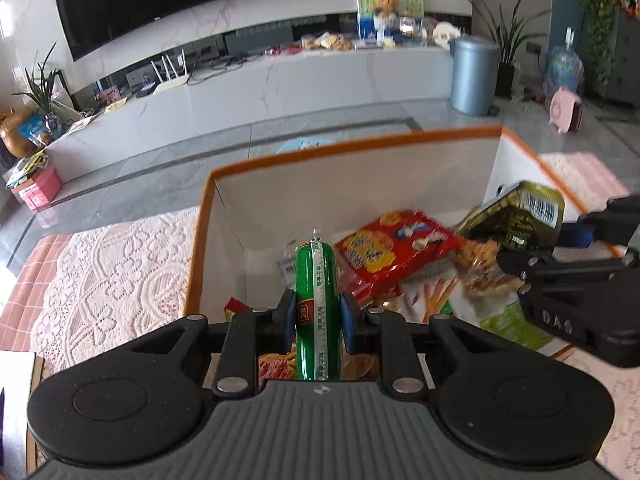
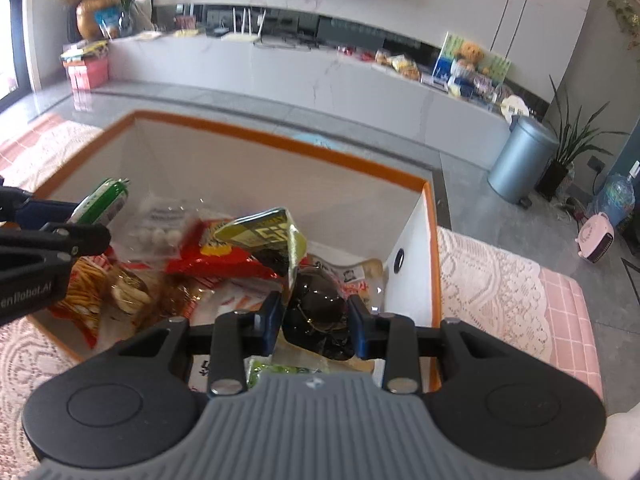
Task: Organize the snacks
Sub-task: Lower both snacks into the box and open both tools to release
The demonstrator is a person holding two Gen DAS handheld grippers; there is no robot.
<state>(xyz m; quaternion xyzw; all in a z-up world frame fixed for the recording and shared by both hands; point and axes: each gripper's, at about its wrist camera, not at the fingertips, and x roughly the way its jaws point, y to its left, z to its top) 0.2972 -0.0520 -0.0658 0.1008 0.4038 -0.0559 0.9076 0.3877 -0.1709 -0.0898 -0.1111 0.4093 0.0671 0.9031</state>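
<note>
An orange-rimmed white storage box holds several snack packs, among them a red bag. My left gripper is shut on a green sausage stick and holds it over the box's near left part; the stick also shows in the right wrist view. My right gripper is shut on a dark green-and-black snack bag over the box's right side; the bag shows in the left wrist view, with that gripper behind it.
The box sits on a table with a pink lace cloth. Beyond are grey floor, a long white TV bench, a grey bin, potted plants and a pink heater.
</note>
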